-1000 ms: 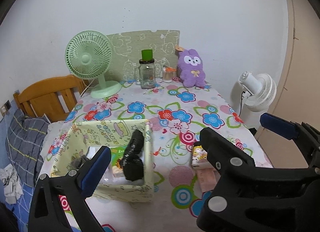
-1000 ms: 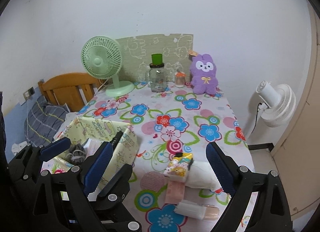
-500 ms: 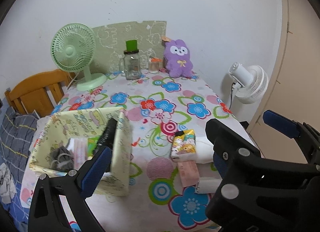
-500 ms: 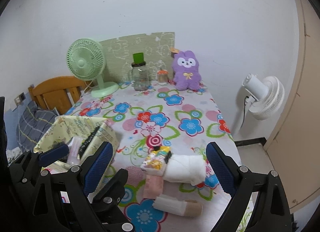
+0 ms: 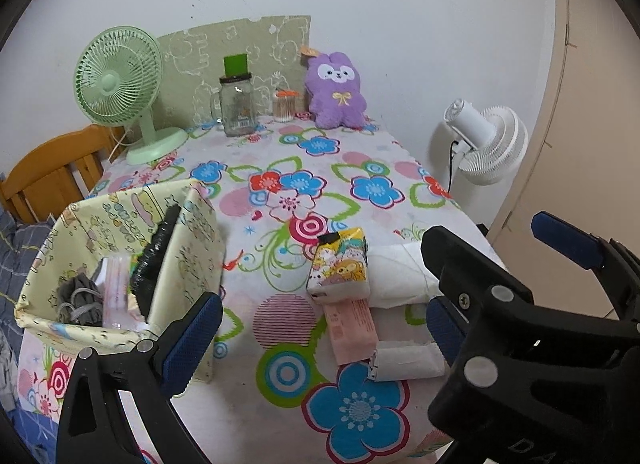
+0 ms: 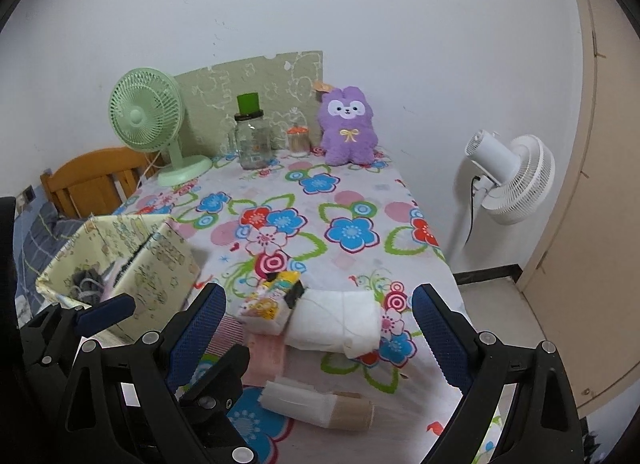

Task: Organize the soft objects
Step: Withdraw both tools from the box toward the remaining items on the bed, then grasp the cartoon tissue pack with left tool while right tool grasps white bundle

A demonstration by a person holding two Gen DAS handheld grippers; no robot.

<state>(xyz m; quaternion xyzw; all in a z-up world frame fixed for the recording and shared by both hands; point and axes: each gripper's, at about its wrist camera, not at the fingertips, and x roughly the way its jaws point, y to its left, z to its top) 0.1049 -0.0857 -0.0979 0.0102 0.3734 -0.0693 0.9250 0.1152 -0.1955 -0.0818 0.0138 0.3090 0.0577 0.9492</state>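
Note:
A pile of soft packs lies near the front right of the flowered table (image 5: 288,168): a cartoon-print tissue pack (image 5: 340,264) (image 6: 268,300), a white folded pack (image 5: 400,276) (image 6: 336,320), a pink pack (image 5: 352,324) (image 6: 264,356) and a small white roll (image 5: 408,360) (image 6: 316,404). On the left stands a yellow fabric box (image 5: 192,248) (image 6: 168,260) holding a black item (image 5: 154,256), grey cloth and a pink-white pack. My left gripper (image 5: 316,334) hovers open before the pile. My right gripper (image 6: 318,332) is open beside it, also empty. A purple plush (image 5: 336,92) (image 6: 348,128) sits at the back.
At the back stand a green desk fan (image 5: 120,80), a glass jar with a green lid (image 5: 238,104) and a small jar (image 5: 285,106). A white floor fan (image 6: 508,176) stands right of the table, a wooden chair (image 6: 92,180) to its left, a beige door (image 6: 600,184) far right.
Both views have swung right and drawn back from the box, bringing the pile of packs fully into sight. Both grippers stay open and empty.

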